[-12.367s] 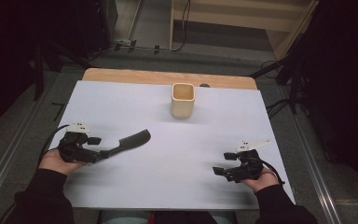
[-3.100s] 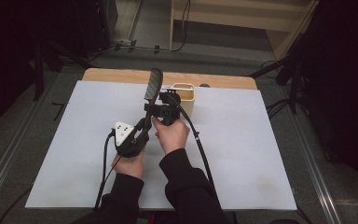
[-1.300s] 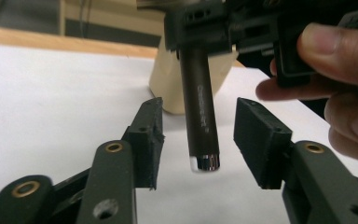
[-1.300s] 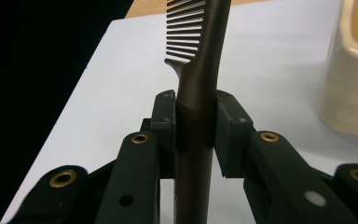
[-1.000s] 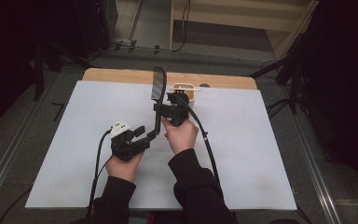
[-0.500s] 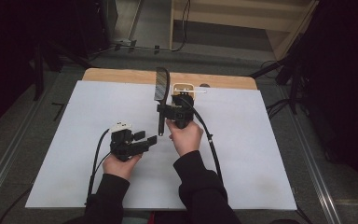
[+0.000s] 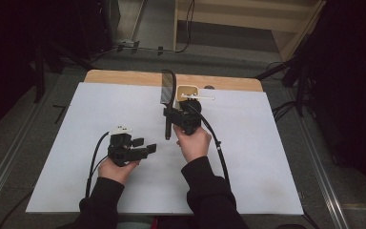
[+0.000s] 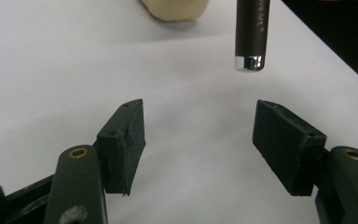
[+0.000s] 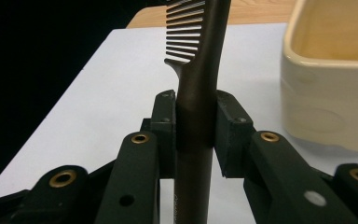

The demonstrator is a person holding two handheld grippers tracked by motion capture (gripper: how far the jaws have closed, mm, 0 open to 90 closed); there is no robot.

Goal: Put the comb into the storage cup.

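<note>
Right gripper [image 7: 175, 116] was clamped tight on the black comb [image 9: 196, 84], holding it upright at center frame, just left of the beige cup [image 7: 187, 91]. Left gripper [image 7: 143, 147] sat lower left on the white table [image 7: 276, 157], its 2 jaws wide apart with nothing between them.

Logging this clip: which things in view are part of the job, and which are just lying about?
In the job:
right gripper, shut on the black comb, held upright
left gripper, open
beige cup, close by the comb

Lying about:
cables and wooden shelf beyond the table
</note>
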